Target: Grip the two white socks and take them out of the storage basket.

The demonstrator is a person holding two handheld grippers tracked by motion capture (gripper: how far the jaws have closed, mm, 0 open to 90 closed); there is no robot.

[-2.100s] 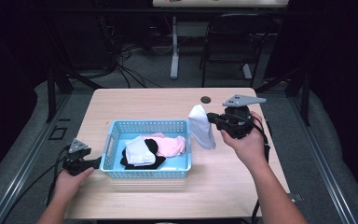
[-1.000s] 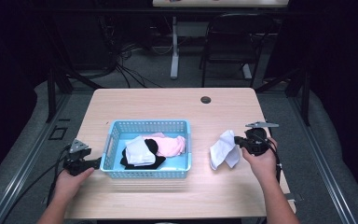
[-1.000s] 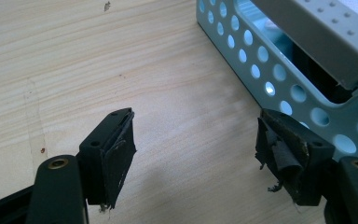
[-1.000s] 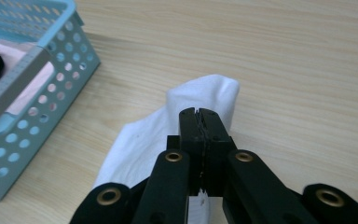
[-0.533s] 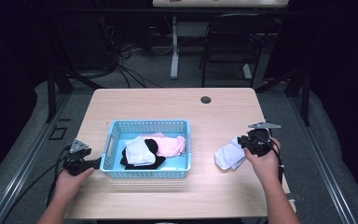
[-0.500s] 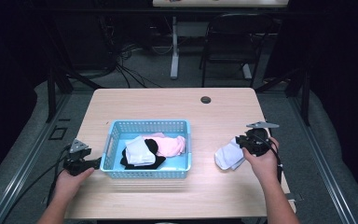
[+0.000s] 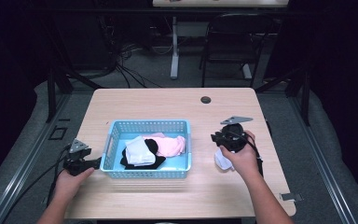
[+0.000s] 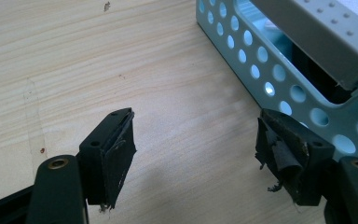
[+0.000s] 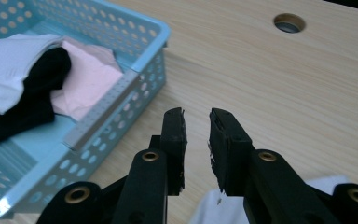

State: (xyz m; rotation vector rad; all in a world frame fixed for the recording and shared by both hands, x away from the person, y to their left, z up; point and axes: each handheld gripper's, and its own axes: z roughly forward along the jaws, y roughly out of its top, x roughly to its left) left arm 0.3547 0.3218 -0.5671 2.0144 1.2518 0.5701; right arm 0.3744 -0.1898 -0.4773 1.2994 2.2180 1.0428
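White sock lies right of basket, tabletop bare beyond.

Overhead looks forward; tool cameras share basket

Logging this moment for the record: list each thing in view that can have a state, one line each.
Left gripper: jaws wide open, empty, beside the basket's end wall.
Right gripper: jaws slightly apart, holding nothing.
Blue basket: upright on the table, holding clothes.
White cloth: crumpled on the table under the right hand.
White, black and pink clothes: piled in the basket.
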